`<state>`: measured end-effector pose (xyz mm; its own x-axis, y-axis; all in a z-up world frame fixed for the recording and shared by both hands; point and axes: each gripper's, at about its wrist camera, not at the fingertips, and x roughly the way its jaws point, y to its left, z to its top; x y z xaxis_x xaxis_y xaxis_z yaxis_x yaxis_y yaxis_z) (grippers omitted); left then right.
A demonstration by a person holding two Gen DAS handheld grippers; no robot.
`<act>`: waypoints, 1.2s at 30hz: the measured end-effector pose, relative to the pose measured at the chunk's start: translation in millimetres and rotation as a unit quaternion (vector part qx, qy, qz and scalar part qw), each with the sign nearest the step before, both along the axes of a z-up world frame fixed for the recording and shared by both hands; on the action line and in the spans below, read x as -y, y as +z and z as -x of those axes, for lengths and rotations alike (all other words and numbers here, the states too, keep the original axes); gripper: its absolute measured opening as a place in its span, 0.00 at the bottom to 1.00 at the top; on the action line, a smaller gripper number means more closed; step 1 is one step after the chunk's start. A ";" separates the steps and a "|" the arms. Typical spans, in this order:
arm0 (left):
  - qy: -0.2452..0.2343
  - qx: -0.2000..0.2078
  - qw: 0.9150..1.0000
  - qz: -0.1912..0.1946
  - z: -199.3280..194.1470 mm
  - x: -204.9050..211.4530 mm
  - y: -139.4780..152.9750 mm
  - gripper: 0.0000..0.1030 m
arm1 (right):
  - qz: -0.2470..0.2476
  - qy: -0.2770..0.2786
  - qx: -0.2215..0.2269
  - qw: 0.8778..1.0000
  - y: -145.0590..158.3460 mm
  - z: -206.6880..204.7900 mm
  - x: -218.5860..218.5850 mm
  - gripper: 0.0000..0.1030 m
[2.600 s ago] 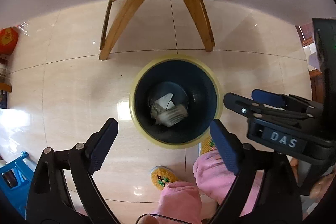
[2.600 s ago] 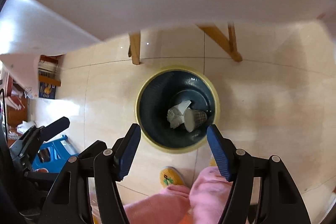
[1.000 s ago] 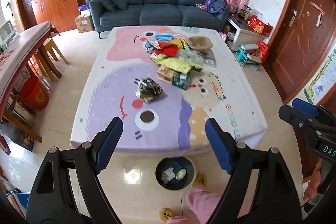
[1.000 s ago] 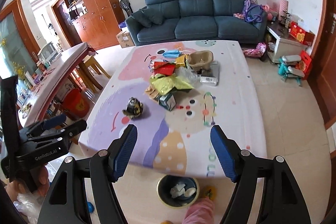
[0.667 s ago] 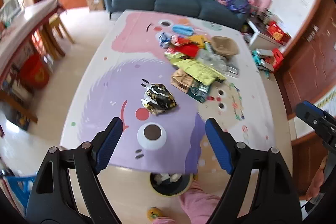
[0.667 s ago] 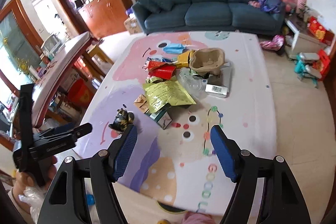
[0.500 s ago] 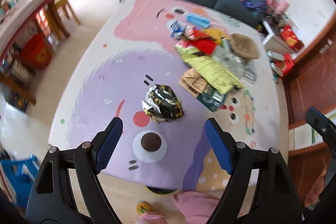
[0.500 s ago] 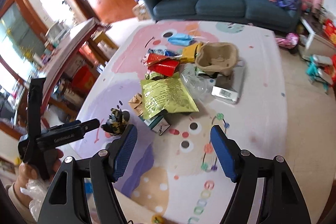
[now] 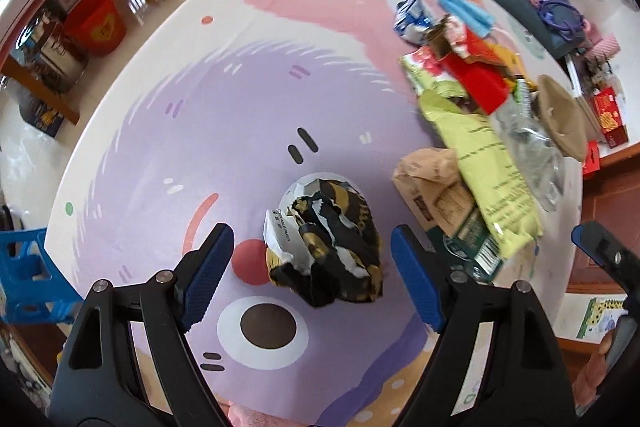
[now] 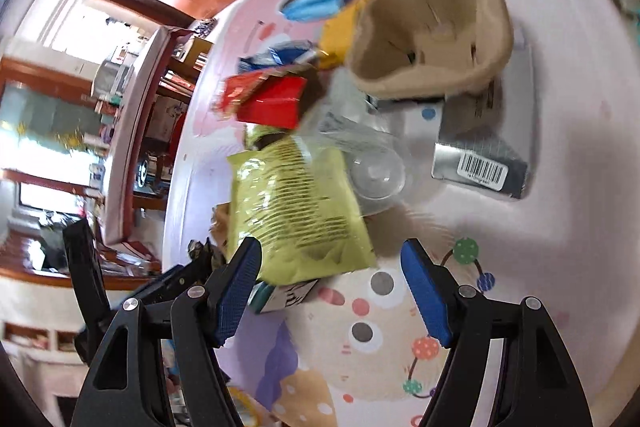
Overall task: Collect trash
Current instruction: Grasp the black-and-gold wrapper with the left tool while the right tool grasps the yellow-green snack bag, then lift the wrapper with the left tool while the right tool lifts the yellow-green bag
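Counter [image 9: 224, 75] fills both views, covered by a cloth printed in pink, purple and cream with cartoon eyes and dots. Trash lies heaped toward its far right in the left wrist view: a yellow-green snack bag [image 9: 484, 163] lies over a brown paper bag [image 9: 432, 175] and a dark green carton [image 9: 476, 243], with a red wrapper [image 9: 476, 75], a tan pulp tray [image 9: 560, 115] and a blue face mask [image 9: 464, 11] farther back. A crumpled black-and-gold wrapper [image 9: 332, 251] sits apart from the heap, on the purple patch. The left hand-held gripper [image 9: 312, 275] hangs over that wrapper with its jaws spread wide, one on each side, neither pad touching it. The right hand-held gripper [image 10: 332, 291], also spread and empty, points at the near end of the snack bag [image 10: 296, 203]; a silver barcoded packet [image 10: 484, 155] lies to the right.
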<state>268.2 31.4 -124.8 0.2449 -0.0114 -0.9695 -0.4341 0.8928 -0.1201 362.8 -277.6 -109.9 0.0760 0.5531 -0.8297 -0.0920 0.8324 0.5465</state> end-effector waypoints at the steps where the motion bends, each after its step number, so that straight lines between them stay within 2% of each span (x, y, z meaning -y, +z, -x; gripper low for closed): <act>1: 0.003 -0.005 1.000 0.001 -2.3 0.3 -5.0 0.76 | -0.006 -0.004 -0.012 1.000 -7.3 -3.1 0.9 0.71; 5: 0.007 -0.015 1.000 0.000 -7.5 1.5 -14.5 0.76 | -0.044 -0.009 -0.049 0.998 -29.3 -11.3 0.5 0.71; 12: 0.002 -0.030 1.000 -0.003 -16.6 11.5 -27.4 0.76 | -0.101 -0.023 -0.083 0.991 -49.3 -11.2 -7.2 0.69; 15: 0.002 -0.036 0.999 -0.002 -20.4 14.7 -31.6 0.76 | -0.117 -0.030 -0.086 0.989 -54.8 -9.7 -11.9 0.57; 17: 0.001 -0.037 0.999 -0.003 -18.5 15.8 -31.5 0.76 | -0.124 -0.033 -0.079 0.989 -53.6 -7.7 -16.4 0.42; 19: -0.001 -0.040 0.999 -0.011 -21.3 19.5 -33.1 0.66 | -0.119 -0.029 -0.071 0.990 -49.9 -6.1 -20.1 0.27; 20: -0.001 -0.042 0.999 -0.014 -22.3 21.4 -33.8 0.66 | -0.114 -0.025 -0.065 0.991 -47.2 -5.0 -22.7 0.21; 23: 0.000 -0.034 0.999 -0.027 -23.4 25.9 -30.1 0.60 | -0.100 -0.020 -0.042 0.994 -35.9 -0.4 -26.4 0.12; 25: -0.002 -0.030 0.999 -0.037 -22.1 28.7 -26.4 0.53 | -0.099 -0.017 -0.029 0.995 -29.4 3.3 -34.1 0.08; 27: 0.001 -0.031 0.998 -0.045 -22.0 30.3 -23.0 0.51 | -0.096 -0.013 -0.009 0.995 -16.4 9.5 -39.0 0.06; 31: 0.012 -0.026 0.998 -0.054 -13.5 27.9 -12.4 0.49 | -0.091 -0.001 0.025 0.996 11.7 20.9 -44.1 0.04; 36: 0.015 -0.001 0.997 -0.072 5.7 24.1 19.2 0.49 | -0.080 0.010 0.066 0.995 48.3 50.2 -52.0 0.03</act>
